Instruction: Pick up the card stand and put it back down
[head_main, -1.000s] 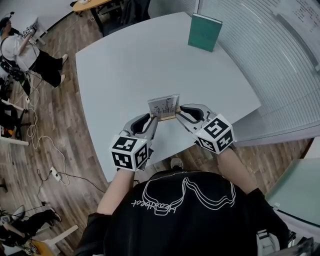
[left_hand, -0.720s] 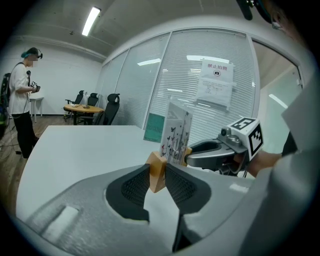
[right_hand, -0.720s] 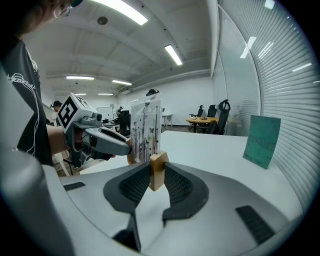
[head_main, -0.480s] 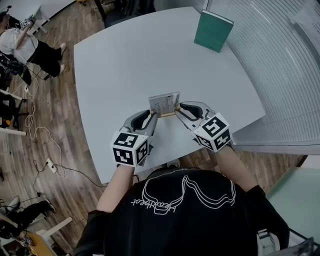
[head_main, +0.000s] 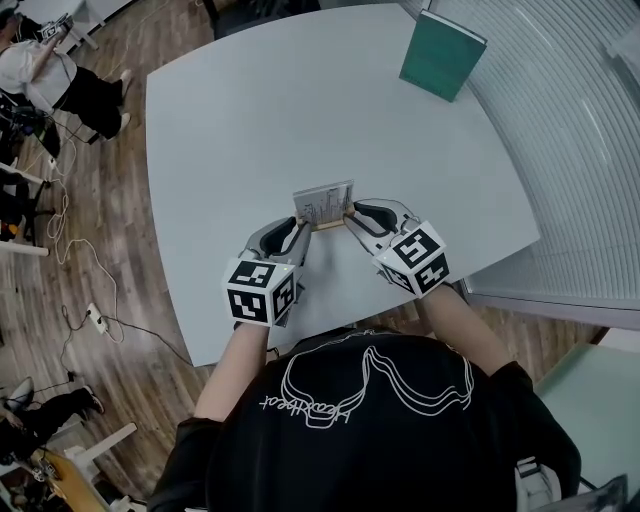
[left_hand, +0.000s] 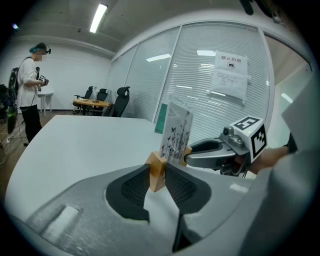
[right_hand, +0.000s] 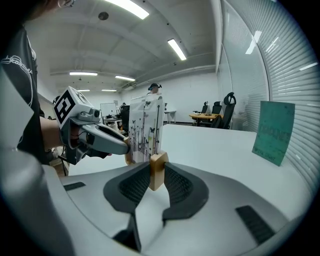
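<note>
Close in front of us, just past the black shirt, the grey left gripper (head_main: 300, 228) has its two dark ribbed pads clamped on the left end of the light wooden base of the card stand (head_main: 325, 205), and there is the grey right gripper (head_main: 350, 215) pinching the opposite end of that same wooden strip in the same way. Each gripper view shows the wood block squeezed between the pads, with the other gripper facing it from across the stand. The stand sits upright between the two of them, its clear card printed with thin dark stems and butterflies rising straight up from the slot. It hangs low over the near part of the pale grey rounded table (head_main: 250, 120), and we cannot tell whether the base touches the top. Well apart, up at the table's far right corner, a teal-green rectangular book (head_main: 442, 55) stands on end beside the glass wall with white slatted blinds (head_main: 580, 150). Off to the far left, a person in a white top (head_main: 45, 75) stands on the brown plank floor (head_main: 110, 250).
</note>
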